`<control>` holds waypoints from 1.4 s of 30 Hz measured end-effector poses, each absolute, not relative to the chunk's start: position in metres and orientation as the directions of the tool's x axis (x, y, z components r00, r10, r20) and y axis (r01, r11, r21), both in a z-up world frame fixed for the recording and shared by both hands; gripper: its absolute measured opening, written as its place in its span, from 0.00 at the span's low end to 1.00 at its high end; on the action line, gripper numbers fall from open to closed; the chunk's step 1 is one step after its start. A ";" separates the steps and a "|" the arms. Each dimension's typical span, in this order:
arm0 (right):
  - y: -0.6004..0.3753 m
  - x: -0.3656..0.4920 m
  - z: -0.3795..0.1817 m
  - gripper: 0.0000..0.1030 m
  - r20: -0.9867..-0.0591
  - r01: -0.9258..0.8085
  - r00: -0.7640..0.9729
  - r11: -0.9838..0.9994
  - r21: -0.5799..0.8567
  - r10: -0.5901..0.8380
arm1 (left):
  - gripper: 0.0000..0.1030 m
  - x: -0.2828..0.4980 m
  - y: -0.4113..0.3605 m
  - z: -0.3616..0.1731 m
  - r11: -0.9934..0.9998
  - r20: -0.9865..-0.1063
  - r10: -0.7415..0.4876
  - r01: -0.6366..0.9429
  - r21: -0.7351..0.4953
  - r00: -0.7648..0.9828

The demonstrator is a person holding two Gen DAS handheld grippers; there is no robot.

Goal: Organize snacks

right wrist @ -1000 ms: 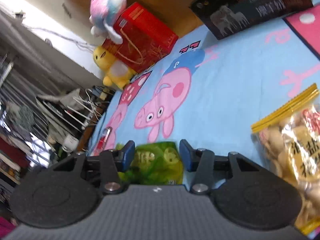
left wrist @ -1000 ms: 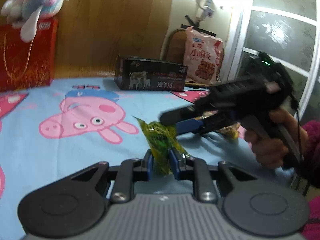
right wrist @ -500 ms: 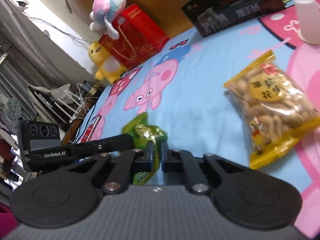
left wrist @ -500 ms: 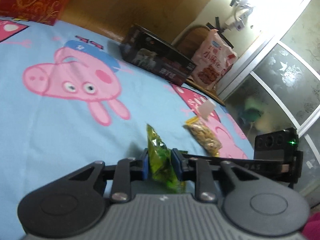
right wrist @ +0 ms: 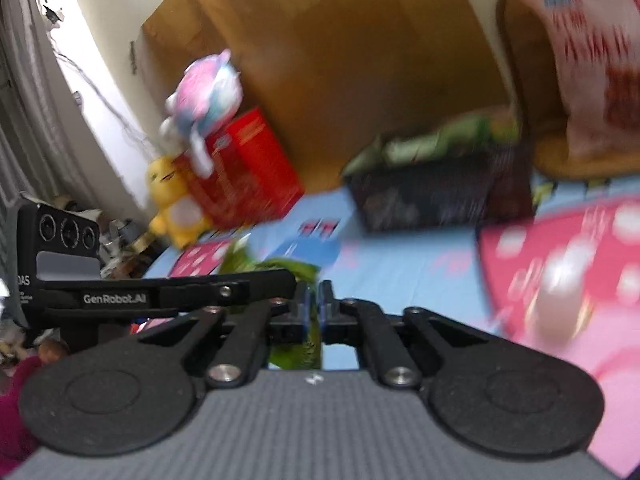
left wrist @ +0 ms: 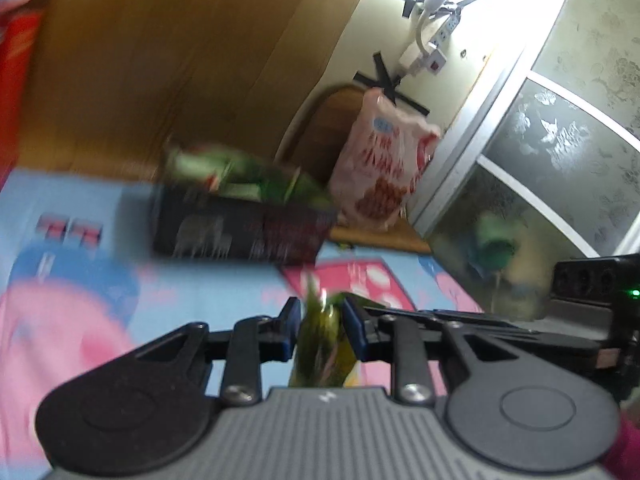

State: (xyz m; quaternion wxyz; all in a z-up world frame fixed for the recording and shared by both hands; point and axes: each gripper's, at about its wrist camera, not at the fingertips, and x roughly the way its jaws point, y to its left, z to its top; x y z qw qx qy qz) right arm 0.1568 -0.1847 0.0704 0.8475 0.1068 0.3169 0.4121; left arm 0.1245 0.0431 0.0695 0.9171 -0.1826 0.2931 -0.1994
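You are working through heavy motion blur, so print on every package is unreadable. Far left of your right tool [right wrist: 313,304], a pink plush [right wrist: 206,90] is sitting on a red box [right wrist: 244,172] with a yellow plush [right wrist: 172,196] beside it. Your left tool [left wrist: 320,330] is reaching forward, level with the right one and just to its left, and both are pinching the same green snack packet [left wrist: 322,344]: the left tool's blue pads are pressing its crinkled, glossy film, the right tool's jaws are squeezed almost together on its edge [right wrist: 304,344]. The packet's lower end is being hidden behind each tool's body. Ahead of both tools, a dark rectangular box [left wrist: 240,226] is holding blurred green packets [left wrist: 240,178] on the cartoon-pig sheet [left wrist: 80,300]. Further right, a pink bag of snacks [left wrist: 380,168] is standing upright, its top cropped in the right view.
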 end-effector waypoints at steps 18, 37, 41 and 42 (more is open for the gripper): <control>-0.151 0.330 0.067 0.16 -0.549 -0.520 0.588 0.797 0.307 0.595 | 0.37 0.316 0.041 0.062 0.914 -0.529 -0.262 0.032 -0.404 0.807; -0.268 0.170 0.047 0.52 -0.514 -0.496 0.620 0.804 0.328 0.592 | 0.51 0.174 0.030 0.047 0.888 -0.529 -0.376 0.132 -0.441 0.761; -0.251 0.161 0.034 0.54 -0.575 -0.502 0.614 0.830 0.244 0.540 | 0.51 0.151 0.022 0.019 0.874 -0.585 -0.401 0.103 -0.475 0.705; -0.248 0.163 0.032 0.53 -0.582 -0.497 0.619 0.837 0.229 0.527 | 0.51 0.145 0.022 0.016 0.873 -0.591 -0.400 0.094 -0.479 0.700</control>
